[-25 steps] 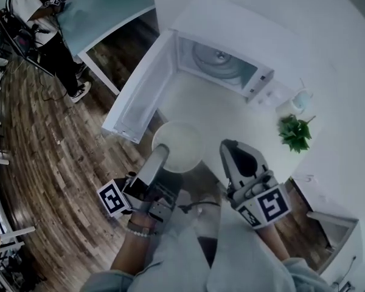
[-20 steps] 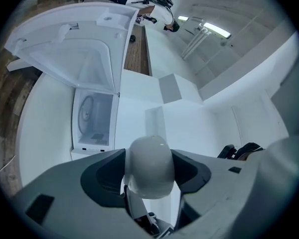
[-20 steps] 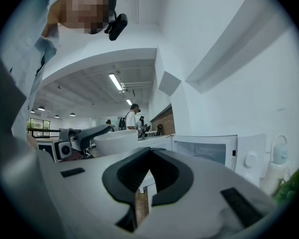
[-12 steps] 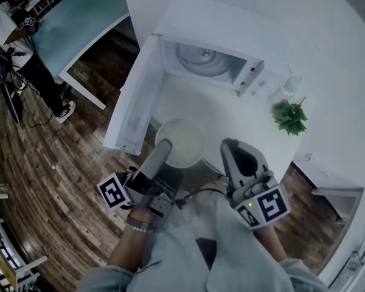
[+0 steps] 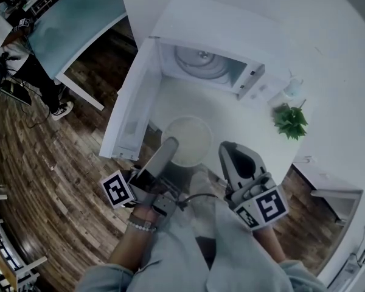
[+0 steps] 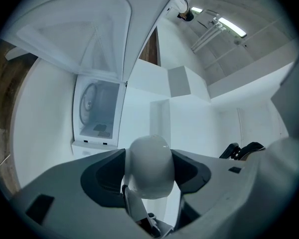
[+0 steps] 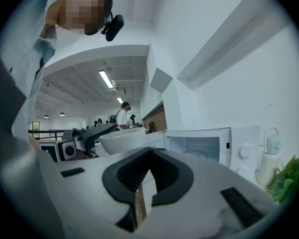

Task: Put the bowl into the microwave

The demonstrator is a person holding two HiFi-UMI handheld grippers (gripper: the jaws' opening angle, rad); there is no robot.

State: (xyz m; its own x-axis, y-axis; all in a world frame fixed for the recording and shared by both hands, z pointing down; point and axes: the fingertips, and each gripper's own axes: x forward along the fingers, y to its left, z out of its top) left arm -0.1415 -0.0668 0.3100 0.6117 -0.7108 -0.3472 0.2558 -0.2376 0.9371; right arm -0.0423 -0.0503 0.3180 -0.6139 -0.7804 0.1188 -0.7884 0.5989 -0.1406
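A white bowl (image 5: 187,140) sits in front of the open white microwave (image 5: 216,59), over the near part of the white counter (image 5: 231,117). My left gripper (image 5: 169,145) is shut on the bowl's near rim. In the left gripper view the bowl (image 6: 149,166) fills the gap between the jaws, with the microwave cavity (image 6: 97,106) beyond it. My right gripper (image 5: 226,148) is shut and empty, just right of the bowl. In the right gripper view the bowl (image 7: 122,139) and the left gripper (image 7: 87,136) are left of the microwave (image 7: 197,146).
The microwave door (image 5: 134,102) swings out to the left over the wooden floor. A small green plant (image 5: 290,120) and a pale bottle (image 5: 294,88) stand right of the microwave. A person (image 5: 18,47) stands by a blue table (image 5: 73,23) at the far left.
My left gripper has carried the bowl a little forward and right, closer to the microwave opening. The right gripper has kept its place, still shut.
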